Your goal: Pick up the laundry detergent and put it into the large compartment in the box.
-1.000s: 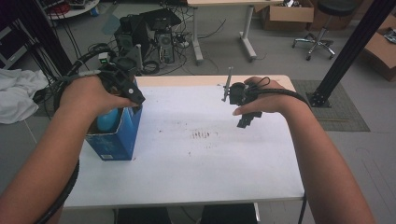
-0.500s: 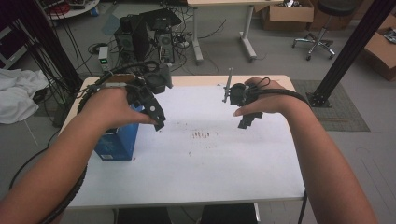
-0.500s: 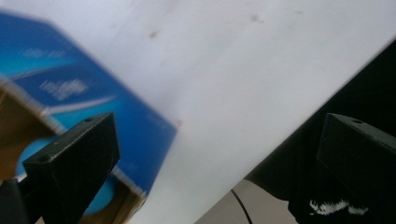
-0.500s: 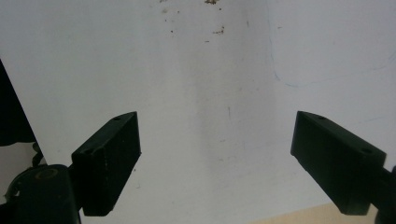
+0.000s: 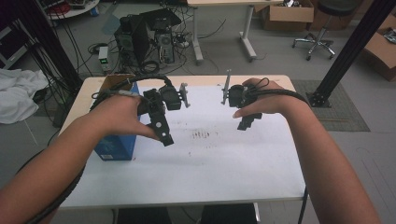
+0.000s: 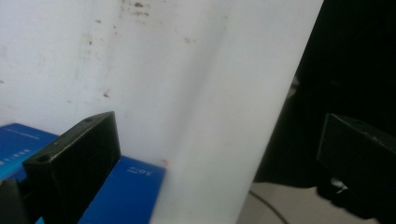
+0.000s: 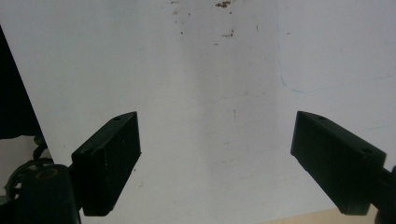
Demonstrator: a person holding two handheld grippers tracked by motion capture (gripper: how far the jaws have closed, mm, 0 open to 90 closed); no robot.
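Both tools gape over open table

White table (image 5: 205, 163) lies mostly bare. Blue box (image 5: 116, 145) stands upright near its left edge, beside the released left tool (image 5: 163, 133). Farther right, the right tool (image 5: 245, 122) hangs released above bare surface.

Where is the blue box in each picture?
High view: the blue box stands at the table's left edge, partly under the left hand.
Left gripper view: its blue top fills the bottom left corner, behind the left jaw.
Right gripper view: I can't see the box here.
Shared landmark: the white table, with dark specks.
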